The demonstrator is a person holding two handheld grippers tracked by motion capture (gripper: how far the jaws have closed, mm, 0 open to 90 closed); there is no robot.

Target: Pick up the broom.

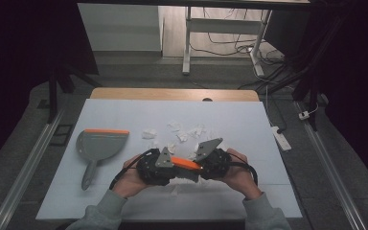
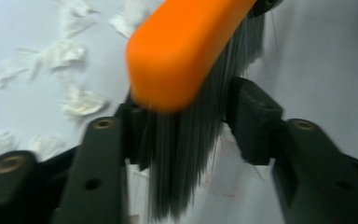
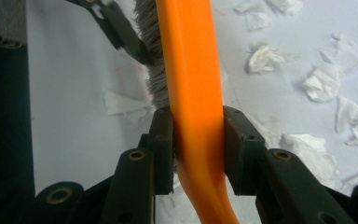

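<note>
At the left of the desk lies a grey dustpan with an orange front strip, handle toward the person, untouched.

Right of it, near the desk's front edge, the left gripper stands with its jaws spread on either side of the brush's grey bristles; the left pad looks to brush against them while the right pad stands clear, so it carries no load.

The brush is held level between the two hands above the desk, its orange back crossing from one gripper to the other.

The right gripper has its jaws pressed on the orange handle and is pinching it from both sides.

Behind and to the right, torn white paper scraps lie scattered over the middle of the desk.

Judgement on handling: the brush appears light, with a stiff, smooth plastic handle that may slip or pivot in a narrow pinch; the bristles are soft and give no purchase. The handle's middle is the sound place to grip.

No brand, label or legible writing is seen.
</note>
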